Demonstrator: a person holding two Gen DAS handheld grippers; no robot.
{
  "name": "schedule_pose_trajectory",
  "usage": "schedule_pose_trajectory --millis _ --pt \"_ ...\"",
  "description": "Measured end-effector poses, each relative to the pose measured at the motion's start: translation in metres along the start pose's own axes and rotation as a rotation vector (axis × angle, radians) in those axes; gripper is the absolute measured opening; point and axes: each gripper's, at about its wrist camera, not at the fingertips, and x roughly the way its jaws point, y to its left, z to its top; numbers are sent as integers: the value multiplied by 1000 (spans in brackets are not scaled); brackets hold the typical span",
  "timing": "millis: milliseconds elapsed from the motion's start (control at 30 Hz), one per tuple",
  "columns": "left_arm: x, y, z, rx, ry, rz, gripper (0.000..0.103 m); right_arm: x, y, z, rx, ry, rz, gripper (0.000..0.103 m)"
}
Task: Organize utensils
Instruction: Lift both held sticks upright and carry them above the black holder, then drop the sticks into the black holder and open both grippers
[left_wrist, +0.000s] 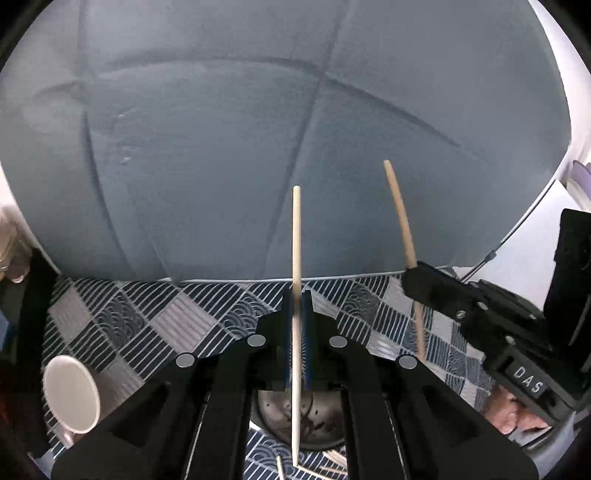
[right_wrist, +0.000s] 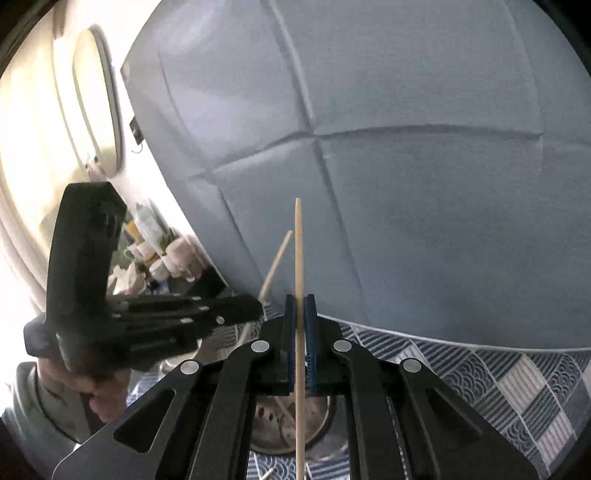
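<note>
Left claw (left_wrist: 297, 295) pinches one chopstick (left_wrist: 296, 236); right claw (right_wrist: 300, 299) pinches another chopstick (right_wrist: 298, 251), both raised above the patterned table (left_wrist: 166, 317) near its far edge

— Pale tan chopstick (left_wrist: 296, 236) between blue pads, black left gripper (left_wrist: 296, 295); same for black right gripper (right_wrist: 300, 301).

— Grey-blue quilted cushion (left_wrist: 221, 147); navy-and-grey checked, wave-patterned cloth (left_wrist: 147, 317); white cup (left_wrist: 72, 393).

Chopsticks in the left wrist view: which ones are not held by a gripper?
The loose chopsticks lying on the patterned cloth at the bottom edge. The other two are clamped: one in the left gripper, one in the right gripper.
</note>
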Motion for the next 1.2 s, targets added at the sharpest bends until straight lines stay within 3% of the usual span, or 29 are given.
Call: schedule_pose_trajectory --millis 433,900,1200 --pt "18 2 3 -19 -87 -57 5 35 -8 -5 84 -118 71 5" --pt "7 4 -41 -16 -146 -117 5 43 -2 -42 50 -39 50 8" --pt "-13 4 -53 16 -146 -62 5 23 2 -46 45 -49 -5 12"
